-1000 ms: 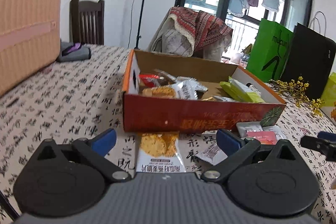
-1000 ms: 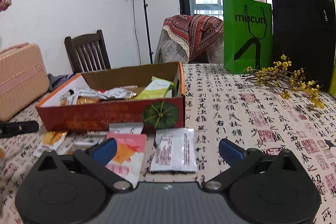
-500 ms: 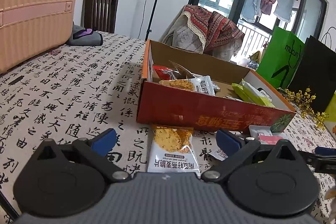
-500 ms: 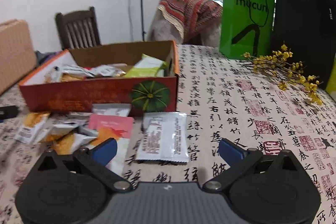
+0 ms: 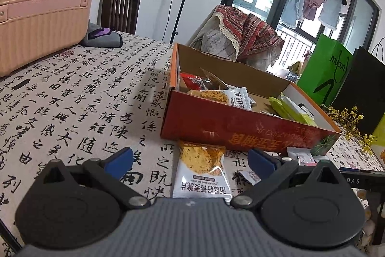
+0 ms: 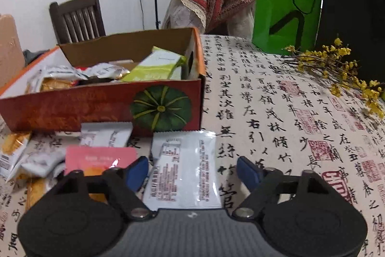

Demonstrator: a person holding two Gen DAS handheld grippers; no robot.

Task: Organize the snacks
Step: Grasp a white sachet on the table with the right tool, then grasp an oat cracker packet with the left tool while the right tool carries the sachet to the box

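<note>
While the calligraphy-print tablecloth point(image 6: 276, 98) is spread under everything, the red cardboard box point(image 5: 231, 127) is seen on it, already loaded with packets; just in front of the box, an oat-crisp packet point(image 5: 201, 170) is framed between the spread-apart fingers of the left gripper point(image 5: 190, 159); a clear-white sachet point(image 6: 185, 168) is bracketed by the right gripper point(image 6: 192, 171), jaws parted, nothing held; a pink packet point(image 6: 98, 158) is spotted beside it.
</note>
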